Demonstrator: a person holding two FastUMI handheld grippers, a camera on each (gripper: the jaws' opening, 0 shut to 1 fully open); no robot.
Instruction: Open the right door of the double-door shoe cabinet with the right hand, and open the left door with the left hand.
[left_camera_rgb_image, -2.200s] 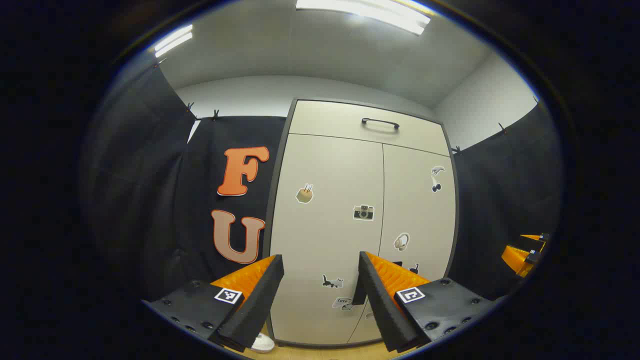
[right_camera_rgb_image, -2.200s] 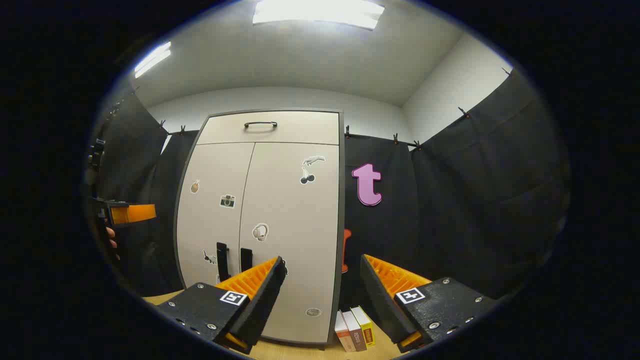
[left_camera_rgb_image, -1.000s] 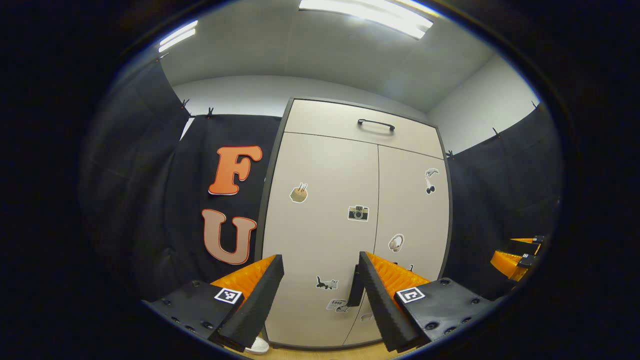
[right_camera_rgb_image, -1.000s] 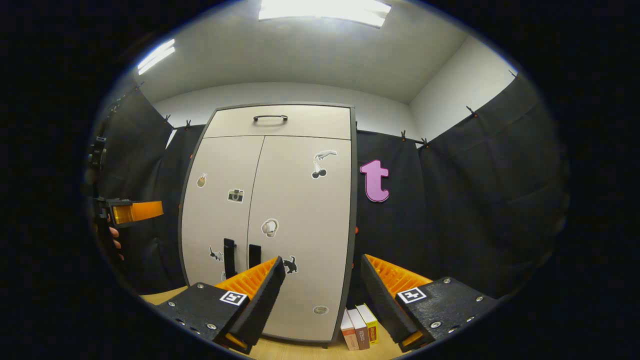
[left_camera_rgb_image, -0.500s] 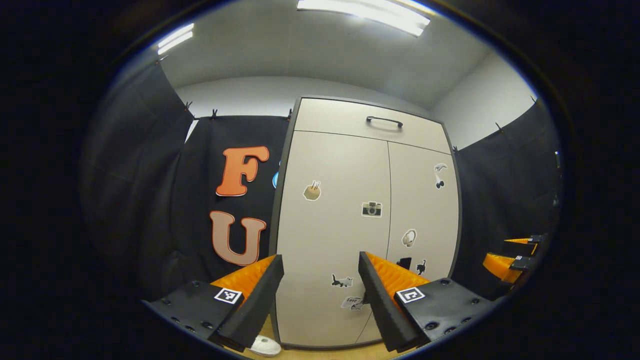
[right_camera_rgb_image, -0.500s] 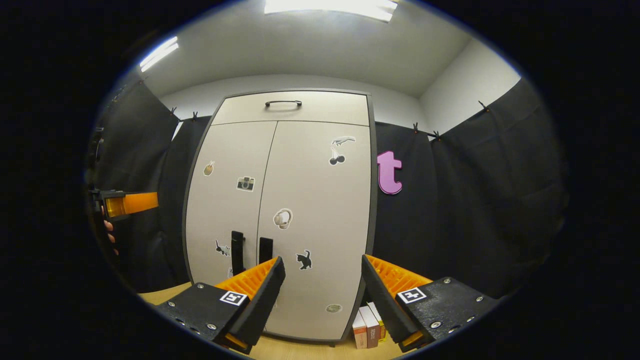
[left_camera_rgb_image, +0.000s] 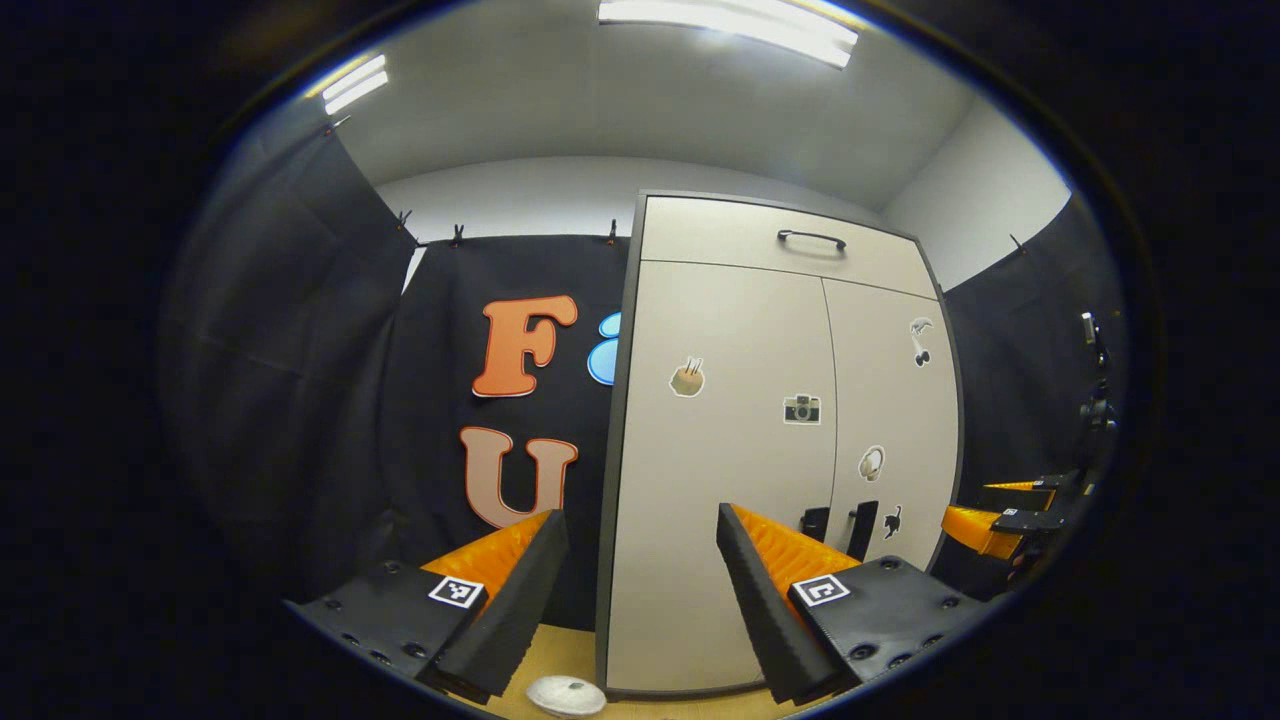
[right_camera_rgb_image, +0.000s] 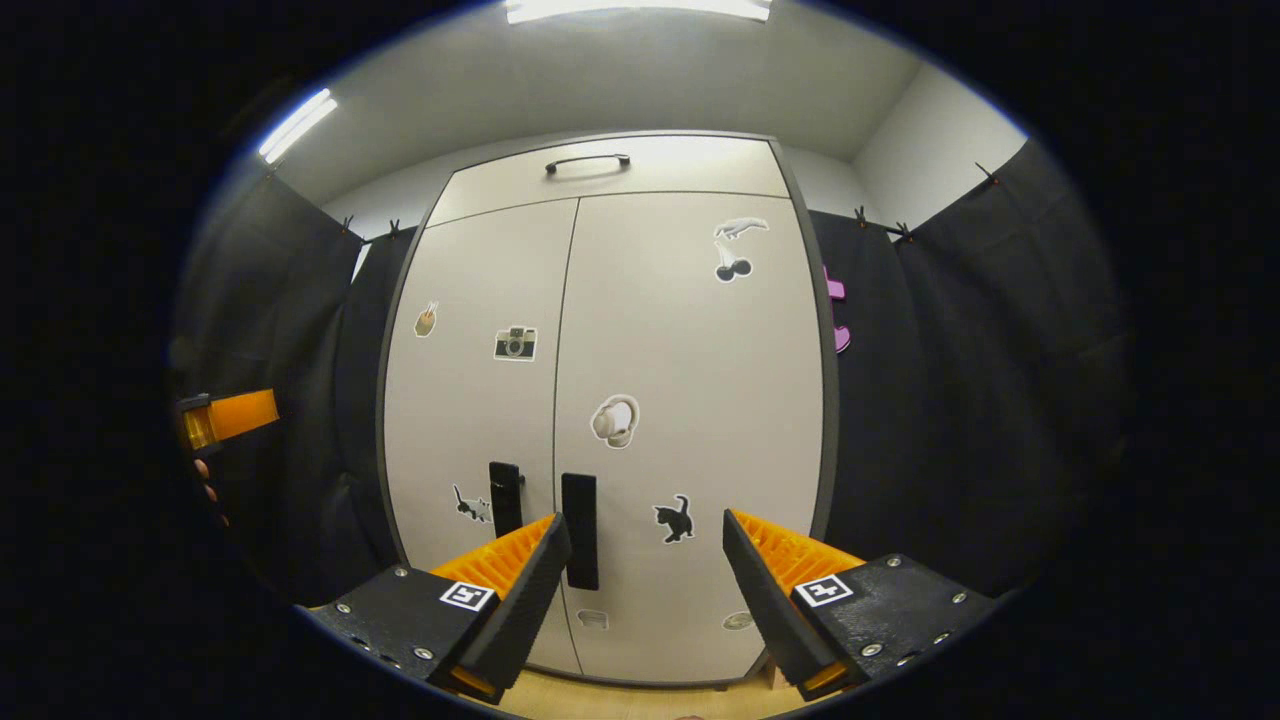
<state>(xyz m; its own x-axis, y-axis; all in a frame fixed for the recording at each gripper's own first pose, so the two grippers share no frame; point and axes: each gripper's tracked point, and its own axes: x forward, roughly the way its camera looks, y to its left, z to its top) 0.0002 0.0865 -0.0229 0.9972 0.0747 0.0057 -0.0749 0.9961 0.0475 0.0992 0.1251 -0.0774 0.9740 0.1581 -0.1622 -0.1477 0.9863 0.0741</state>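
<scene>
In the right gripper view the shoe cabinet (right_camera_rgb_image: 600, 400) is seen larger and more squarely than half a second ago, and the books once visible at its right foot are now cut off, so the right gripper (right_camera_rgb_image: 645, 565) is judged to have been brought closer; in the left gripper view the cabinet has slid to the right of centre, so that camera has been turned away to the left. Both doors are shut, and no opening has begun. Taken from left to right in the right gripper view: the left gripper (right_camera_rgb_image: 225, 415) is held at the far left edge, well apart from the cabinet; the left door's handle (right_camera_rgb_image: 505, 497) comes next, just beside the right door's handle (right_camera_rgb_image: 579, 543), which lies immediately right of the right gripper's left finger and is not yet enclosed. The right gripper's jaws are spread wide and empty. In the left gripper view the left gripper (left_camera_rgb_image: 640, 570) is likewise spread and empty.
</scene>
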